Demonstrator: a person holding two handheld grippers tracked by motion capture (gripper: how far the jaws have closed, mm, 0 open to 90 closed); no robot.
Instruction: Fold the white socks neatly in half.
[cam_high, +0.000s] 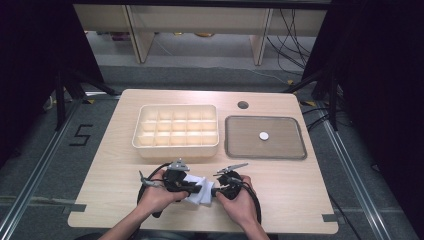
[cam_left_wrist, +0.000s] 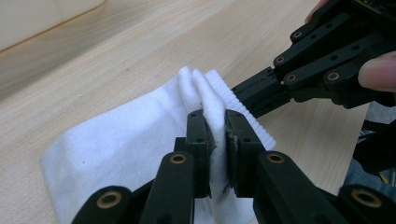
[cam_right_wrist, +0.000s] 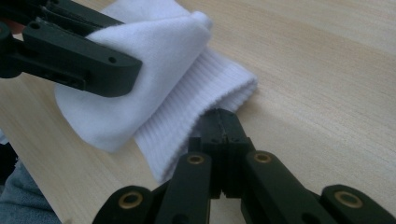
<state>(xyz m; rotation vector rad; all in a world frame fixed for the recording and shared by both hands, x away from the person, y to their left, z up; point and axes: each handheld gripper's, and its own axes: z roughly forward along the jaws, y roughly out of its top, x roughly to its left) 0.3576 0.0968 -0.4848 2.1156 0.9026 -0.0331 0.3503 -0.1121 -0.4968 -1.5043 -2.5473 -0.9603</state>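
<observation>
Left gripper (cam_left_wrist: 215, 128) pinching white sock (cam_left_wrist: 126, 144), right gripper (cam_right_wrist: 223, 122) closed (cuff edge), compartment box (cam_high: 176, 131) behind.

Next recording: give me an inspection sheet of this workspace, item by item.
Surface: light wooden table with a round cable hole.
Job's things: white sock, folded, on the near table edge.
Clutter: cream compartment tray; grey flat tray holding a small white disc.
Grippers: left gripper shut on the sock's fabric; right gripper shut on the ribbed cuff.
Cables: black gripper cable; loose wires on the floor behind.
Surroundings: desks, dark curtains.
</observation>
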